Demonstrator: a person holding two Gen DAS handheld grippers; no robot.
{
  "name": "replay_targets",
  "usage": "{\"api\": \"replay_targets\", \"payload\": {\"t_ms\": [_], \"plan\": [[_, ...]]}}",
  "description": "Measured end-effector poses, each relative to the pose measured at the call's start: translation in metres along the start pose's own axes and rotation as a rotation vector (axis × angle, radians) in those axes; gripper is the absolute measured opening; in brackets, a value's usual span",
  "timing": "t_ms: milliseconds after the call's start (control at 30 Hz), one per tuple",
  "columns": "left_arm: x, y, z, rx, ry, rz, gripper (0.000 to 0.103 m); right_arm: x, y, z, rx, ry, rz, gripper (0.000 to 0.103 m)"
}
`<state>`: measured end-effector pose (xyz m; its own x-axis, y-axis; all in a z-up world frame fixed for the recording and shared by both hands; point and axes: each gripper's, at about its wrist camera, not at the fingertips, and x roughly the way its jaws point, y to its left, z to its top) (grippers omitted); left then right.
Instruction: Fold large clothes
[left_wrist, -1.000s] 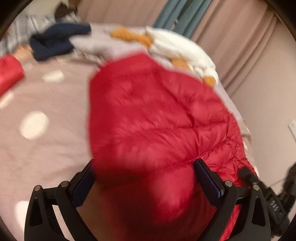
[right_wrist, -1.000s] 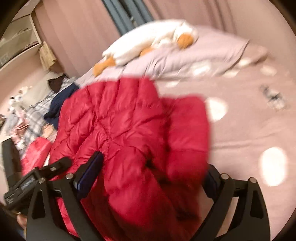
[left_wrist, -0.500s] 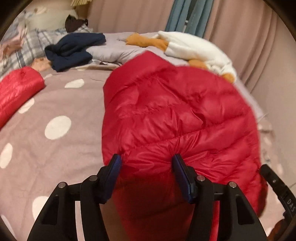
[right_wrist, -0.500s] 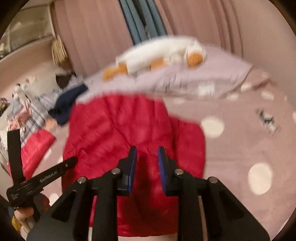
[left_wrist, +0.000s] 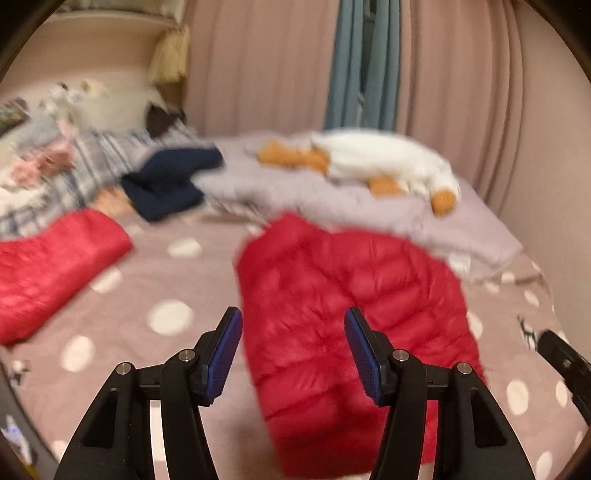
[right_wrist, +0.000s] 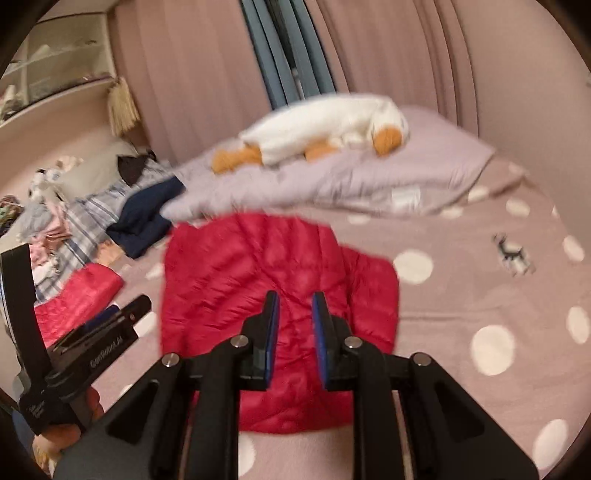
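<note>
"Where is the red jacket (right_wrist: 258, 295) now?"

"It lies folded on the bed (right_wrist: 461, 295), just in front of the plush goose (right_wrist: 325, 125). The left gripper (left_wrist: 292, 325) is half wide and the right gripper (right_wrist: 295, 310) is narrow. Both have just been closing, with nothing between them."

"What can go wrong?"

"I think the puffy filling may push the fold open again."

"Any writing?"

"On the left gripper, blurred, perhaps 'GenRobot.AI'."

Pink curtains (left_wrist: 258, 62) (blue strip between) behind dotted bed (right_wrist: 480, 295).

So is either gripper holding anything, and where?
Nothing held. Left gripper and right gripper, fingers just closed partway on nothing, hover clear above the red puffer jacket on the bed.
</note>
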<state>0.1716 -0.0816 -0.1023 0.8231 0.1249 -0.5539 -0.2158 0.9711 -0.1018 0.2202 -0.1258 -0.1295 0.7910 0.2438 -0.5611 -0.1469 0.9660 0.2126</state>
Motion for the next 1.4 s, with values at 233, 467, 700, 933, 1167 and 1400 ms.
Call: {"api": "replay_targets", "payload": {"t_ms": [233,467,700,933,1167,1400], "plan": [[-0.083,0.01,0.014,-0.034,-0.121,-0.047,0.058,-0.105,0.012,-0.004,-0.103,-0.154,-0.031,0.019],[-0.124,0.018,0.009,-0.069,-0.201,-0.074,0.058,-0.15,0.016,-0.019,-0.157,-0.218,-0.076,0.026],[-0.13,0.029,0.008,-0.092,-0.204,-0.14,0.068,-0.163,0.022,-0.025,-0.183,-0.254,-0.096,0.045],[-0.134,0.038,0.006,-0.152,-0.236,-0.222,0.095,-0.173,0.019,-0.027,-0.149,-0.282,-0.087,0.073],[-0.134,0.031,0.003,-0.131,-0.233,-0.233,0.102,-0.179,0.015,-0.029,-0.126,-0.309,-0.103,0.103],[-0.132,0.025,0.003,-0.113,-0.184,-0.257,0.102,-0.183,0.014,-0.028,-0.124,-0.318,-0.111,0.103]]}}
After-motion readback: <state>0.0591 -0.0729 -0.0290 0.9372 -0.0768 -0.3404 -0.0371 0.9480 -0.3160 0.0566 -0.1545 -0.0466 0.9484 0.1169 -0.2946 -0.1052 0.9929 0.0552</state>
